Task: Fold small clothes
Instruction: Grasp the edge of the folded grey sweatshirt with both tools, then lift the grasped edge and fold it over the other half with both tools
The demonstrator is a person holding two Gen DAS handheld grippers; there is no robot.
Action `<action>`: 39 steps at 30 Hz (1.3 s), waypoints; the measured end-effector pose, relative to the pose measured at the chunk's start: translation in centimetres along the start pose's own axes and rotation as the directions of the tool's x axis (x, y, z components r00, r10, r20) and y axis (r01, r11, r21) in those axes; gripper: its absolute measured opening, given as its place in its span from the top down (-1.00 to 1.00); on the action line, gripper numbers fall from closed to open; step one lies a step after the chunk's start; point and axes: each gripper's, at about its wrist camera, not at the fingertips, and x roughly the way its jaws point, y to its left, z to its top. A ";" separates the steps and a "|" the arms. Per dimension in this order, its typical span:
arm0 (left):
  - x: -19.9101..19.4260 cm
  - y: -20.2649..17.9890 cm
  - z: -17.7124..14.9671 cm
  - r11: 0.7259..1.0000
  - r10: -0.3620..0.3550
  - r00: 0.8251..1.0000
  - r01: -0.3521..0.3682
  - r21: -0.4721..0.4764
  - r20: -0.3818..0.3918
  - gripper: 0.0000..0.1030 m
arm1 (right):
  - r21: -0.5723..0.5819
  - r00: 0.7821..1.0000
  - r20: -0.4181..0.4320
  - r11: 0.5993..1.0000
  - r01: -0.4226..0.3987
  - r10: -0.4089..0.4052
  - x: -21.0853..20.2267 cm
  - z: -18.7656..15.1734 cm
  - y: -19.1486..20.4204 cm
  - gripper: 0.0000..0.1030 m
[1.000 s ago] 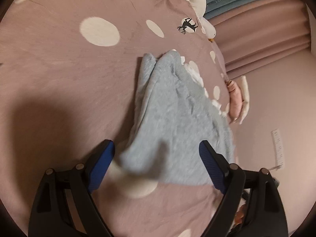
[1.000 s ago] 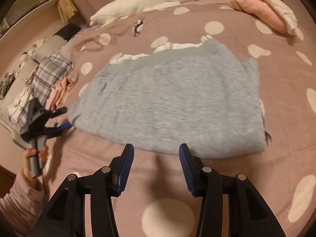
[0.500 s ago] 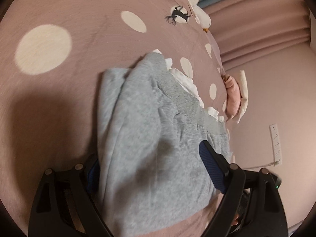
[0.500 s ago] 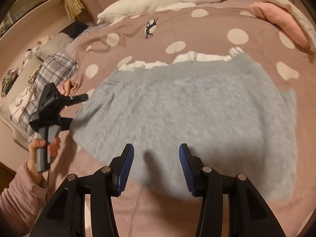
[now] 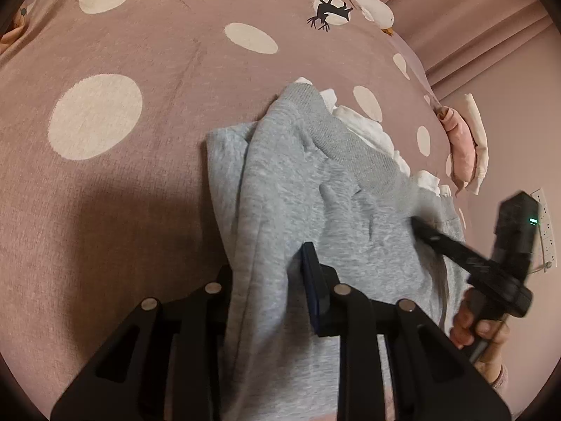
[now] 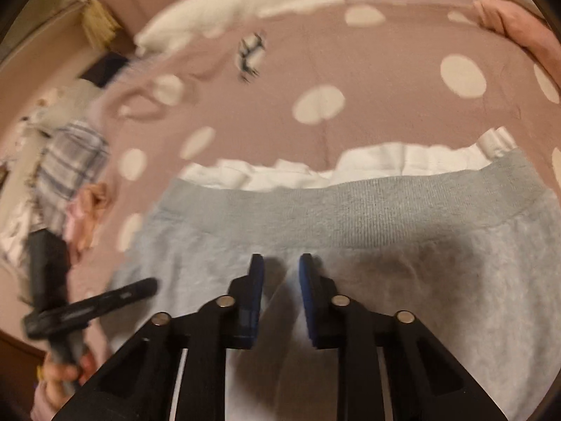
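A grey fleece garment (image 5: 315, 189) with a ribbed waistband and white trim lies on the pink polka-dot bedspread (image 5: 140, 35). My left gripper (image 5: 270, 273) is shut on a bunched edge of the garment, cloth draped over the left finger. In the right wrist view the same garment (image 6: 403, 217) fills the lower half. My right gripper (image 6: 278, 280) has its jaws narrowed around a raised fold of the grey cloth. Each gripper also shows in the other's view: the right (image 5: 491, 263) and the left (image 6: 87, 308).
A white goose plush (image 6: 266, 0) lies at the far edge of the bed. Folded pink and white clothes (image 5: 466, 144) sit at the right side. A pile of plaid and pink clothes (image 6: 70, 182) lies at the left. A wall socket strip (image 5: 545, 224) is beyond.
Both grippers moved forward onto the grey garment and closed from open: the left onto its edge, the right around a fold near the waistband.
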 end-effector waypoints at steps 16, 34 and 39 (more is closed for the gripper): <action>0.0 -0.3 0.3 1.000 0.002 1.000 -0.003 -0.022 -0.011 0.51 | -0.237 0.990 -0.079 0.967 0.094 -0.115 -3.7 -6.9 4.6 0.67; -2.0 -1.8 0.3 0.993 0.068 0.996 -0.062 -0.096 0.053 0.80 | -0.065 0.985 -0.107 0.987 -0.145 0.138 -5.3 -9.1 1.8 0.67; -2.1 -6.0 0.2 0.999 0.023 0.998 -0.024 0.034 0.051 0.83 | 0.019 0.975 -0.030 0.976 -0.219 0.219 -6.5 -8.3 -0.4 0.67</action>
